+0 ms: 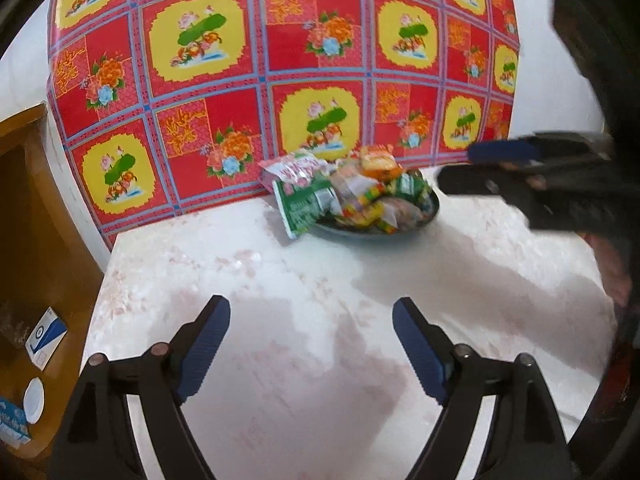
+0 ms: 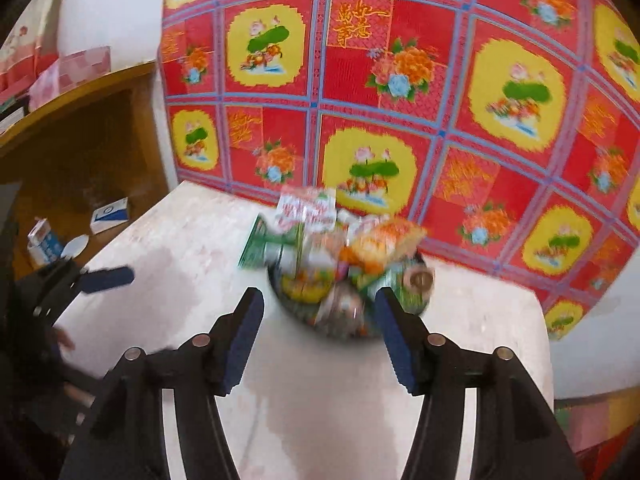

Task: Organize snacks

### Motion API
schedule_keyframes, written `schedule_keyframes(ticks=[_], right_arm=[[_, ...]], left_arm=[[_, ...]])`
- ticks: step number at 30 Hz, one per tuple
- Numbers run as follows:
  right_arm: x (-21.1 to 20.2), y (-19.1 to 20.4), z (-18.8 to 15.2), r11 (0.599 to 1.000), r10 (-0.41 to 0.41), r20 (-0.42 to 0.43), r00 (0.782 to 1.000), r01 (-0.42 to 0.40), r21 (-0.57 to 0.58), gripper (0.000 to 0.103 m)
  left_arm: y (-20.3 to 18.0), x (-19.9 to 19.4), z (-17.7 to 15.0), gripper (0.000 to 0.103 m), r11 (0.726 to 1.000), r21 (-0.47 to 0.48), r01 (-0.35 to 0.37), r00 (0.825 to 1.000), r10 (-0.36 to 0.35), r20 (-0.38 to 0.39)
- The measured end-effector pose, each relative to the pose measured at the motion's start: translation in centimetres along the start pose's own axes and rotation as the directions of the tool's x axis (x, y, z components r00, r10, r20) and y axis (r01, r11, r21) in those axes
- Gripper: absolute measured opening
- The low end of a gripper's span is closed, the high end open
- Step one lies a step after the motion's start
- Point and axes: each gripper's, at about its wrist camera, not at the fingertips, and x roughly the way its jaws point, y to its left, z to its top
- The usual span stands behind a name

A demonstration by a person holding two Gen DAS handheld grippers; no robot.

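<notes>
Snacks [image 1: 352,196] heaped in bowl [image 1: 434,205] at far edge of table [image 1: 280,280], against patterned cloth [image 1: 248,48]; green packet [image 1: 308,204] hangs over rim. Our right gripper [image 2: 320,340] just short of bowl, jaws apart, nothing between them, touching nothing. Our left gripper [image 1: 311,344] over bare tabletop, jaws wide, empty, well back from bowl.

From my right claw [image 2: 320,344] the heap of bright foil snack packets [image 2: 332,252] smears into blur, so no label reads. It hides most of the dark round dish [image 2: 304,320] beneath. In the left view my right claw is a blurred streak, cut off by the frame's edge.
</notes>
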Motion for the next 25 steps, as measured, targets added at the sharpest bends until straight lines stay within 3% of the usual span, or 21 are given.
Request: schedule_keyframes(ticks=[7, 10, 13, 25], right_arm=[[-0.7, -0.6, -7.2, 0.991, 0.000, -0.045, 0.999, 0.006, 0.132, 0.059], [-0.3, -1.1, -8.6, 0.986, -0.008, -0.072, 0.997, 0.020, 0.164, 0.059], [-0.2, -1.6, -9.2, 0.982, -0.003, -0.076, 0.997, 0.017, 0.189, 0.059], [-0.1, -1.8, -9.1, 0.980, -0.012, -0.063, 0.998, 0.024, 0.199, 0.059]], left_arm=[[-3.4, -0.3, -2.2, 0.087, 1.000, 0.002, 0.003, 0.999, -0.003, -0.051], [-4.3, -0.5, -2.4, 0.087, 0.998, 0.030, -0.049, 0.998, 0.050, -0.045], [-4.2, -0.3, -2.3, 0.087, 1.000, 0.011, -0.011, 0.998, 0.012, -0.056], [-4.0, 0.2, -2.4, 0.087, 1.000, -0.005, 0.020, 0.997, -0.020, -0.069]])
